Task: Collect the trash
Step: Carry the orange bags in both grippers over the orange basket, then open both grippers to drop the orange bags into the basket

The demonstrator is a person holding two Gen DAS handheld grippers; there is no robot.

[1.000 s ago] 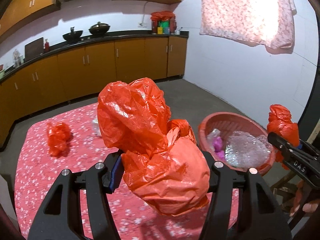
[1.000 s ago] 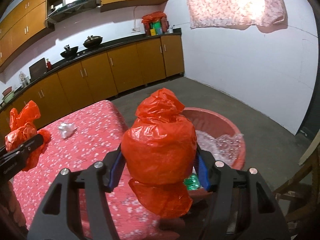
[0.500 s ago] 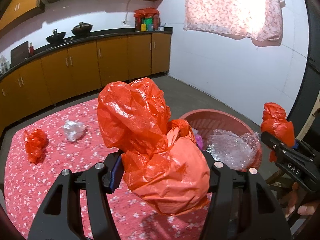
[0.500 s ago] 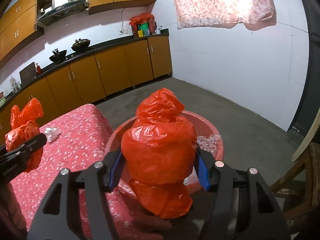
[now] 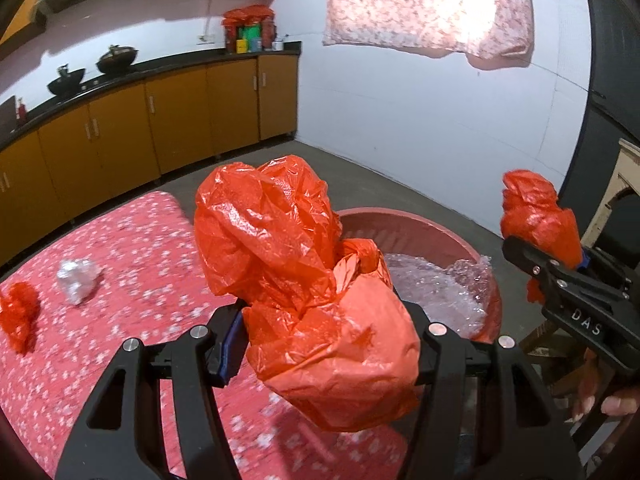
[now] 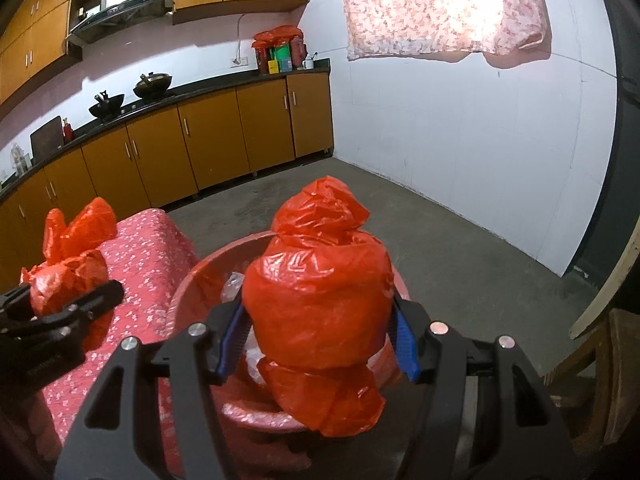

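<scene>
both tools carrying knotted orange plastic bags to the round red plastic basin [image 5: 404, 220]

the left tool [image 5: 326, 344] is clamped on a crumpled orange plastic bag [image 5: 312, 280], the right tool [image 6: 320, 336] on a rounder tied orange plastic bag [image 6: 320, 292]; both hang near the basin beside the red flowered worktop [image 5: 132, 248]. to do this well, bring each bag fully over the rim, above the clear bubble wrap [image 5: 440, 284], before letting go, one at a time so the tools don't collide. a small orange scrap [image 5: 18, 312] and a silvery wad [image 5: 78, 280] wait on the worktop.
</scene>
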